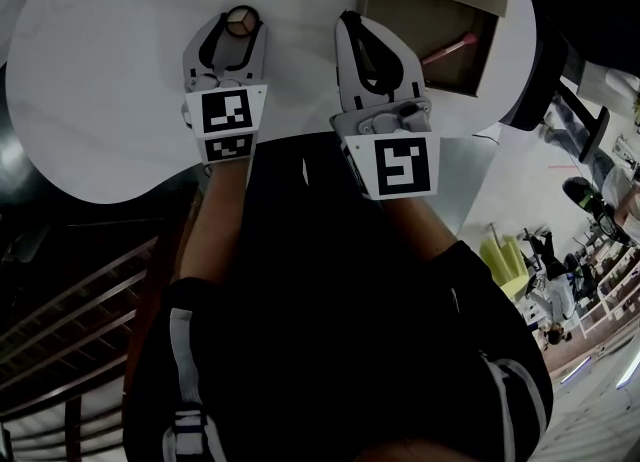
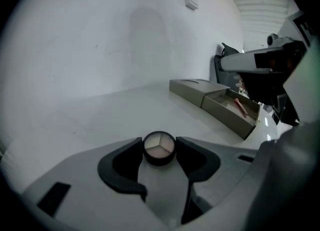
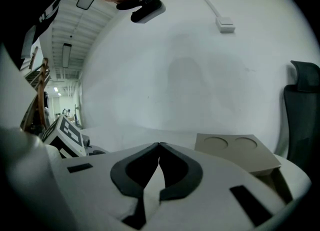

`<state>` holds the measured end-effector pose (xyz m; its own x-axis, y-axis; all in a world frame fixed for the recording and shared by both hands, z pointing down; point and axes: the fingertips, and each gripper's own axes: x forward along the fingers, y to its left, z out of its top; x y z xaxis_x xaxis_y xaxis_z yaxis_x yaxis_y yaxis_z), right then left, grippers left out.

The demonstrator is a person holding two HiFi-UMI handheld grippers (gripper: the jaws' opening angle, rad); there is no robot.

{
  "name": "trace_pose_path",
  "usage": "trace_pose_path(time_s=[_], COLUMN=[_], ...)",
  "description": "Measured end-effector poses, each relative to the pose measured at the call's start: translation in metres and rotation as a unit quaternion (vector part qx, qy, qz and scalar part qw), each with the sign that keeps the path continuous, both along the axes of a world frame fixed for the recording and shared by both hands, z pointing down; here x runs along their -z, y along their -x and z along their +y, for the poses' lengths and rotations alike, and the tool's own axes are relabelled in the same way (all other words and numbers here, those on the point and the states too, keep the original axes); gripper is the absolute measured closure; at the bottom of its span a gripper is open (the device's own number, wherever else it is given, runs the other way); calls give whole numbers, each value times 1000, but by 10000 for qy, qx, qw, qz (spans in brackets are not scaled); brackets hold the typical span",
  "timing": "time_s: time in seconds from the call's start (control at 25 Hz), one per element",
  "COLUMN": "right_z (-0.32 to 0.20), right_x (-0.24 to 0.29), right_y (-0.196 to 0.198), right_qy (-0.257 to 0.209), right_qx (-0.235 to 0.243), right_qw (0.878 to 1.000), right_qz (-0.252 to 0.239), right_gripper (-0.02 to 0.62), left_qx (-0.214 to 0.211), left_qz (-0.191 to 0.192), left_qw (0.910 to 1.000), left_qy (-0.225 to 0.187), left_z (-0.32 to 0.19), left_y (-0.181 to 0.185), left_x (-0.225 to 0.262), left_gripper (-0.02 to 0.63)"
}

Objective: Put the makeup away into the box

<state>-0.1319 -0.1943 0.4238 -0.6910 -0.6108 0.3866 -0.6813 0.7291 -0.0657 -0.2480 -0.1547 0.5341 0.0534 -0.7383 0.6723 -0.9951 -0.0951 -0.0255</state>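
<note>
Compact gripped, box waiting: my left gripper (image 1: 240, 28) is clamped on the round black three-shade powder compact (image 2: 159, 148), which seems to rest on the table.
Off to that gripper's right, the open beige cardboard box (image 1: 410, 20) already holds a pink pencil (image 1: 447, 50), so I judge only carrying the compact over remains. My right gripper (image 3: 159, 147), jaws together and empty, hovers beside the box. Beneath lies a white round table (image 1: 100, 80), and beyond it a plain white wall (image 2: 100, 35) and a dark chair (image 3: 302, 105).
</note>
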Motion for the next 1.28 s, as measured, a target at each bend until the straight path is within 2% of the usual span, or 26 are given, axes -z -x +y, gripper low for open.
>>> trace_pose_path(time_s=[0.08,0.28,0.48,0.64,0.76,0.96,1.28], right_z=[-3,-1,-1,2,-3,-3,-4], right_x=[8,13,16,13,22,26,29], right_y=[-1,-8,-28,-47,-58,-80,-119], right_qy=[-180,-234,-205,-35,-205,-246,-340], right_qx=[-40,-14,-311,-458,-680,-842,-1173], right_qw=[9997,9996,9991,9989,9974,9961,9924], right_qz=[-176,-167,-182,-18,-149,-110,-161], right_gripper=[572,572,572,572,573,572,572], left_qx=[-32,-199,-519,-868,-1114,-1385,-1884], left_qz=[-6,-11,-48,-132,-91,109,175], left_qw=[10000,9997,9978,9936,9900,9858,9761], left_qy=[-11,-171,-416,-705,-859,-945,-1072], left_z=[0,-5,-17,-30,-39,-50,-62], left_y=[-2,-13,-39,-63,-82,-109,-161], left_x=[1,16,43,70,84,95,101], left_gripper=[393,393,393,393,393,393,393])
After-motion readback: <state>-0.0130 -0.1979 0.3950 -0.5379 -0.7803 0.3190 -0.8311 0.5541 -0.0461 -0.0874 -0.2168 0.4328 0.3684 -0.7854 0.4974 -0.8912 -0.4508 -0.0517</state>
